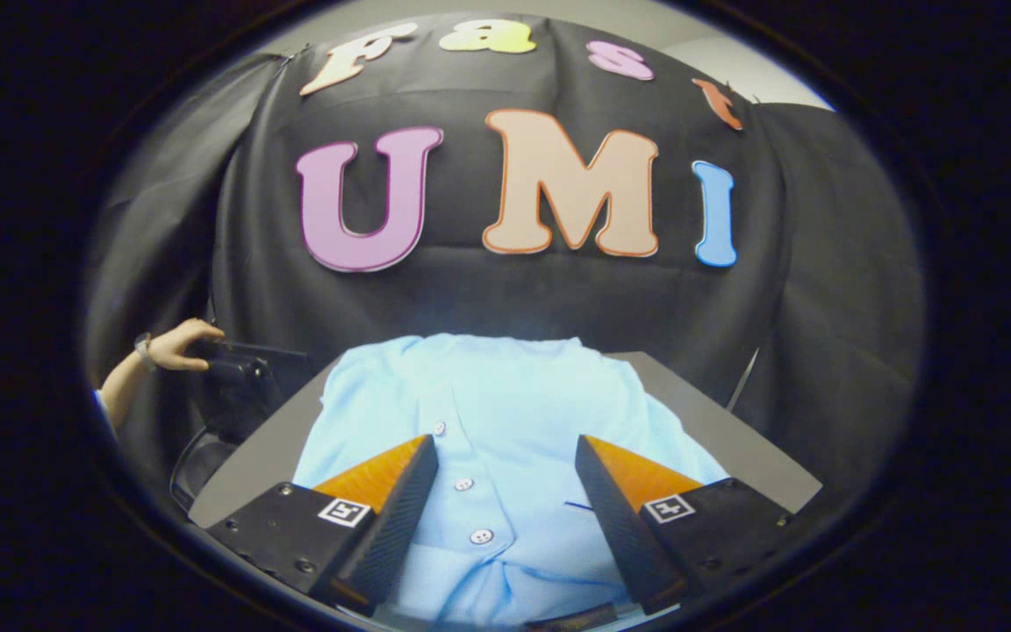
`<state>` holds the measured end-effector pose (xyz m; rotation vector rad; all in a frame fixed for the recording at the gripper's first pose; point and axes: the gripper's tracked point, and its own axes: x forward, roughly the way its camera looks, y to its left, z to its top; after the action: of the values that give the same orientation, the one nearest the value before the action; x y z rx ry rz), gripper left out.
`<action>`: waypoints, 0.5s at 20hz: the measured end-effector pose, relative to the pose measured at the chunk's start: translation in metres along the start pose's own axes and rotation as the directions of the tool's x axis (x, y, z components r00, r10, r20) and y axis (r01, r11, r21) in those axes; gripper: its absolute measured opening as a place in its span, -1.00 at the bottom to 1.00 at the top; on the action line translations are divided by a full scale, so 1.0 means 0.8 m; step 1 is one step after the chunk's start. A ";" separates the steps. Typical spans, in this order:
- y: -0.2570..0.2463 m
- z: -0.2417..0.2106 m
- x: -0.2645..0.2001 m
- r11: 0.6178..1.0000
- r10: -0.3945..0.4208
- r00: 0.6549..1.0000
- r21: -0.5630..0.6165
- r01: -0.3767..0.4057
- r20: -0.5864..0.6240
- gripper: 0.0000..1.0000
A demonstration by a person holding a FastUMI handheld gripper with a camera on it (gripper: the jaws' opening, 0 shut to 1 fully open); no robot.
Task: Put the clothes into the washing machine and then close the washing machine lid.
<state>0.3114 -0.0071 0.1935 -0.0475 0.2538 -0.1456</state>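
Note:
A light blue buttoned shirt [505,412] lies spread flat on a grey table [734,439]. My gripper [505,456] hovers just over the near part of the shirt, open, with the row of white buttons running between the two fingers. Neither finger presses on the cloth. Beyond the table's left edge a dark machine-like object [238,386] stands low against the booth wall; I cannot tell whether it is the washing machine. A person's hand [176,344] rests on top of it.
The black cloth wall closes off the space right behind the table. Bare grey tabletop shows to the left [251,465] and right of the shirt. The table's edges fall off on both sides.

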 end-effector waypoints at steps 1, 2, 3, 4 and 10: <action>0.001 -0.005 0.001 1.000 0.006 1.000 0.003 -0.006 -0.030 0.90; 0.003 -0.005 0.001 0.999 0.016 0.999 0.029 -0.015 -0.030 0.85; 0.006 -0.006 0.002 0.998 0.019 0.999 0.055 -0.018 -0.029 0.80; 0.007 -0.006 0.002 0.999 0.020 0.999 0.051 -0.018 -0.030 0.75; 0.027 -0.006 0.003 0.997 0.046 0.998 0.059 -0.044 -0.033 -0.19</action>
<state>0.3159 0.0136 0.1870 0.0186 0.2843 -0.1091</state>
